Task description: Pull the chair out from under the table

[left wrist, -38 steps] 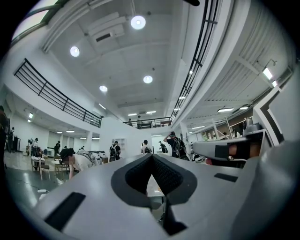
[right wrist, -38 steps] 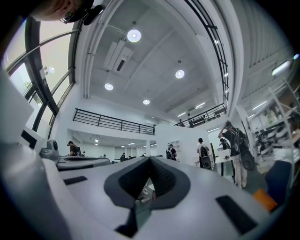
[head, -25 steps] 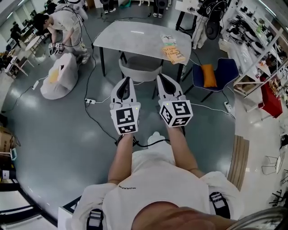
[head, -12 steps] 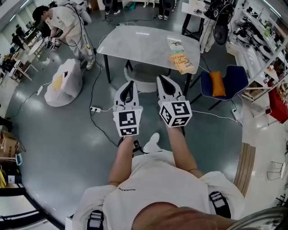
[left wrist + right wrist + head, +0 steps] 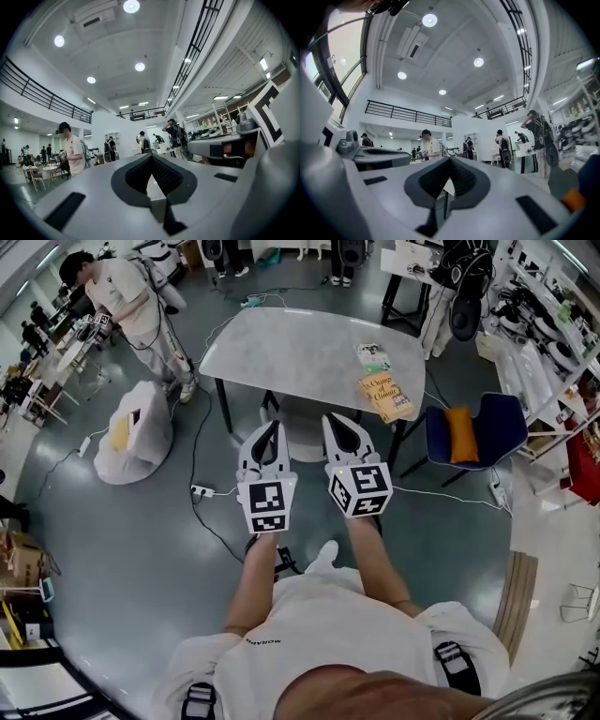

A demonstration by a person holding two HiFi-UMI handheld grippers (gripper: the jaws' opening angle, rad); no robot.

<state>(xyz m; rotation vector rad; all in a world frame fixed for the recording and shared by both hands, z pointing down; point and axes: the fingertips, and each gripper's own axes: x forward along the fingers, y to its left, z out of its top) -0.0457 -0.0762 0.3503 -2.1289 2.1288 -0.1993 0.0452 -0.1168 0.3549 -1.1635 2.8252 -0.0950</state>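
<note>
Chair [image 5: 304, 435] sits tucked under the table [image 5: 281, 343], on its near side, so none of the pull is done.

Nearest, the left gripper [image 5: 266, 429] and right gripper [image 5: 338, 422] are held out level, side by side. Both have their jaws closed on nothing. In the head view their tips lie at either side of the chair's back; whether either touches it I cannot tell.

By my judgement everything is left: open the jaws, take the backrest, and draw the chair toward the person.

Farther on, two books [image 5: 386, 395] lie on the right part of the tabletop. Beyond it a person [image 5: 117, 296] stands at the left, and a blue chair [image 5: 469, 423] is at the right.

Only the head view shows the chair and how the grippers stand to it. The gripper views look level across the hall and miss the chair. What they add is a close look at each pair of jaws, pressed together with nothing between.
</note>
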